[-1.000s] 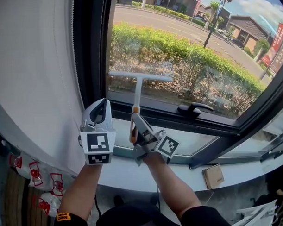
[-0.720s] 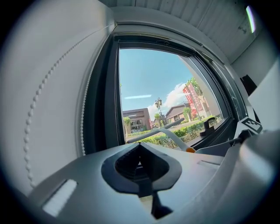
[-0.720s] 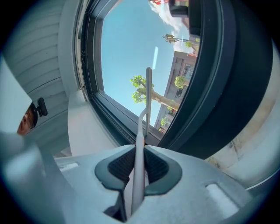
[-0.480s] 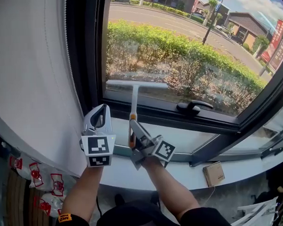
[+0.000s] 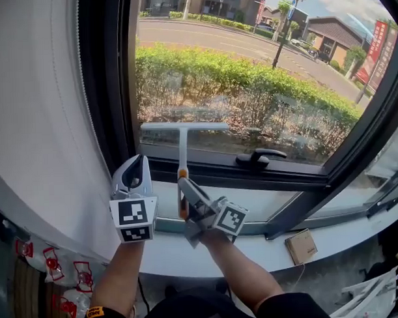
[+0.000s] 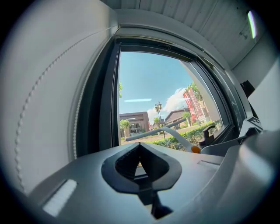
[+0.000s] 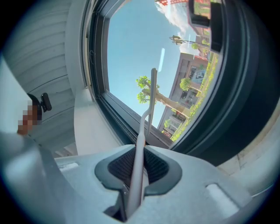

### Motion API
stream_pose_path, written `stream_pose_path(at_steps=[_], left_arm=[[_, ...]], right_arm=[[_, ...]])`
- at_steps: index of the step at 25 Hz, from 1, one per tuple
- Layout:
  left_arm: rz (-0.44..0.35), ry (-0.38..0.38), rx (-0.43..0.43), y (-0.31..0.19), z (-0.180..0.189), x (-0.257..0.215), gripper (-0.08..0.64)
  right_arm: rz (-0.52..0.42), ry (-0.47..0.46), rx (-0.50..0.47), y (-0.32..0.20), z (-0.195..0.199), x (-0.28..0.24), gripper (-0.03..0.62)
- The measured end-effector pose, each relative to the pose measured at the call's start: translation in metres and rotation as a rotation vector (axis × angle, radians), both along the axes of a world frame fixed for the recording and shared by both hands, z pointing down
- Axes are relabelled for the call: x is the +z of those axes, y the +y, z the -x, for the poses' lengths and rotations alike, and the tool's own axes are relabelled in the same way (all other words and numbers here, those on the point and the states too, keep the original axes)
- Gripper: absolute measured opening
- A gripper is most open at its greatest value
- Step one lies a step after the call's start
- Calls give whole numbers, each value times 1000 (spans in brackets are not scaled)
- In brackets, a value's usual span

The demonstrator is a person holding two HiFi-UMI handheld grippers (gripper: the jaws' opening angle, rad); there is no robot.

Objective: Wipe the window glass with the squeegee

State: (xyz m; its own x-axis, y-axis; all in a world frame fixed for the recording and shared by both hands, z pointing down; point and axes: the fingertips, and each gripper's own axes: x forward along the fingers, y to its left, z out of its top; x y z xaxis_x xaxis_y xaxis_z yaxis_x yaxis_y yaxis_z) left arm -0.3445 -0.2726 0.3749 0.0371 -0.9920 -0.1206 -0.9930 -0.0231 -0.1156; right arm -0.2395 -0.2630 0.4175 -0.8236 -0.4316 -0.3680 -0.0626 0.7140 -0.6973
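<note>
The squeegee (image 5: 183, 127) has a white T-shaped blade and a thin white handle with an orange collar. Its blade lies flat against the low part of the window glass (image 5: 248, 75), just above the bottom frame. My right gripper (image 5: 186, 190) is shut on the handle below the orange collar. In the right gripper view the handle (image 7: 146, 118) runs up from between the pads of the right gripper (image 7: 138, 162). My left gripper (image 5: 137, 171) hangs to the left of the handle, shut and holding nothing. In the left gripper view the squeegee (image 6: 162, 129) shows beyond the left gripper (image 6: 140, 148).
A black window handle (image 5: 257, 156) lies on the bottom frame right of the squeegee. A white blind (image 5: 34, 115) hangs at the left. A small cardboard box (image 5: 300, 246) sits on the sill (image 5: 266, 201) at the right. Packets with red print (image 5: 50, 274) lie below left.
The squeegee blade has slid down the glass toward the bottom frame, and my right gripper has drawn back with it. My left gripper has stayed beside it.
</note>
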Motion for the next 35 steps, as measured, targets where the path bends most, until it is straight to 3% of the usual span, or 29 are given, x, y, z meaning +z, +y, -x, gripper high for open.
stream_pose_path(at_steps=[11, 19, 26, 35], left_arm=[[-220, -49, 77, -17, -55, -120, 14], [-331, -78, 84, -25, -88, -180, 14], [-324, -100, 67, -28, -98, -179, 14], [-228, -83, 74, -30, -113, -131, 14]], right_arm=[[-275, -54, 38, -15, -59, -136, 46], [-321, -100, 37, -43, -100, -180, 48], [-316, -121, -10, -43, -102, -177, 47], [-234, -124, -23, -37, -111, -129, 46]])
